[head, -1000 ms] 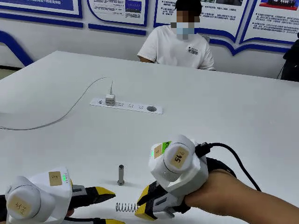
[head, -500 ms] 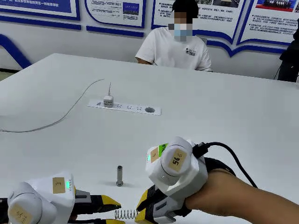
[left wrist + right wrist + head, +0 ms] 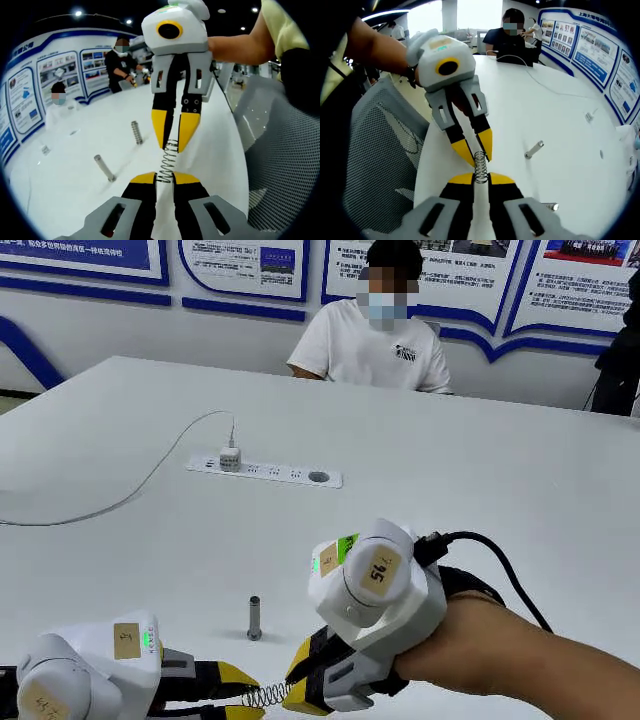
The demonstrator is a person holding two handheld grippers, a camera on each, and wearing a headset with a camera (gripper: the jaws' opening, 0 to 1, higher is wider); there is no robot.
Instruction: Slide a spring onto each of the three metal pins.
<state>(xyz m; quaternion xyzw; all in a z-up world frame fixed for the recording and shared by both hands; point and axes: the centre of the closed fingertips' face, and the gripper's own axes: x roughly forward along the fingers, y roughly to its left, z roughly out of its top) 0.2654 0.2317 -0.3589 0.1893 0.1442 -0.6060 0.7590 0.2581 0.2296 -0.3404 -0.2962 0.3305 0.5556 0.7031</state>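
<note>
Legible text: one item. A tan sticker (image 3: 378, 572) on the round end of the right gripper (image 3: 295, 688) carries a handwritten number. Tilted as it sits, I read it as "95"; seen the other way up it could be "56".

The smaller tan sticker (image 3: 329, 560) beside the green label (image 3: 352, 549) on the same gripper has a mark too small to read.

The left gripper (image 3: 248, 696) has a square tan label (image 3: 127, 640) with a faint scribble I can't read.

The print on the far wall posters (image 3: 245, 262) is too small. The chest logo (image 3: 405, 353) on the far person's white T-shirt is not readable.
</note>
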